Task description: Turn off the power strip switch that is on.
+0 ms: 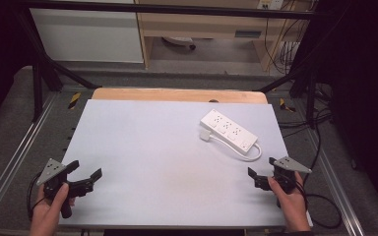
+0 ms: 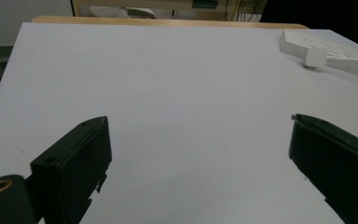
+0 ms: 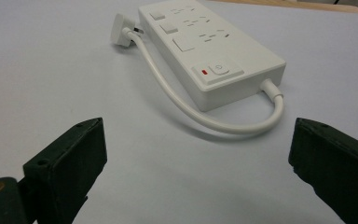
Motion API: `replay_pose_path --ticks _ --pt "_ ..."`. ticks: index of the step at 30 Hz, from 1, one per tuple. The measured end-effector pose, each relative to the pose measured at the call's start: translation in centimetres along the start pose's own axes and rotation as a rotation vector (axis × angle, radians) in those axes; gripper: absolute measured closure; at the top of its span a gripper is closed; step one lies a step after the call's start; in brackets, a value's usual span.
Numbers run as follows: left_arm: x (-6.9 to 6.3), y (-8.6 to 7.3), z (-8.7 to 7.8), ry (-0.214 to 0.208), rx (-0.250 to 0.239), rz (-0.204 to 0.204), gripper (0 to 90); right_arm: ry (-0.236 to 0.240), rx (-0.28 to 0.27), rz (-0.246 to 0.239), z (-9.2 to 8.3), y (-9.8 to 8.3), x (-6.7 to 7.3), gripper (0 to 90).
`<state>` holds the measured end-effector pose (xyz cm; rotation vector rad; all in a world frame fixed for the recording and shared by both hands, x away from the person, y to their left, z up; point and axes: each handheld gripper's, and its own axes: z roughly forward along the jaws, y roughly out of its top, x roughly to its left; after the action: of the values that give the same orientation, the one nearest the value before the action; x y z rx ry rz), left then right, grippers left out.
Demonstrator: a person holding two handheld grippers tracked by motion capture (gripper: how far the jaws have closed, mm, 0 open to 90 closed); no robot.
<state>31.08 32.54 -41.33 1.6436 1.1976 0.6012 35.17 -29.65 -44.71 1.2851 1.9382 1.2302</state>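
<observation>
Both grippers, left (image 1: 87, 173) & right (image 1: 262, 172), gape empty near power strip (image 1: 229, 131).

One overhead camera, two low ones riding the grippers.
High view looks forward and down over the table (image 1: 142, 147); both gripper views skim it, sharing the strip (image 3: 209, 51), right one nearer.

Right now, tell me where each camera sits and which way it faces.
High view: above the near edge, facing forward and down on the table; both hands and tools show.
Left gripper view: on the left tool, facing across the table.
Right gripper view: on the right tool, facing the power strip.
All three share the power strip.
</observation>
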Motion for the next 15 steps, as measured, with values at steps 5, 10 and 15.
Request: replay_pose_path --ticks 5,10,15 --pt "0.0 -0.02 0.0 0.0 0.004 0.002 5.5 0.008 0.016 0.014 0.02 -0.01 0.08 4.5" --pt "-0.08 -0.06 0.14 -0.004 0.01 0.003 5.5 0.004 0.019 0.031 -0.06 0.04 -0.03 4.3" --pt "-0.06 -0.08 0.12 -0.006 0.01 0.002 5.5 0.001 0.021 0.054 -0.35 0.28 -0.18 4.4"
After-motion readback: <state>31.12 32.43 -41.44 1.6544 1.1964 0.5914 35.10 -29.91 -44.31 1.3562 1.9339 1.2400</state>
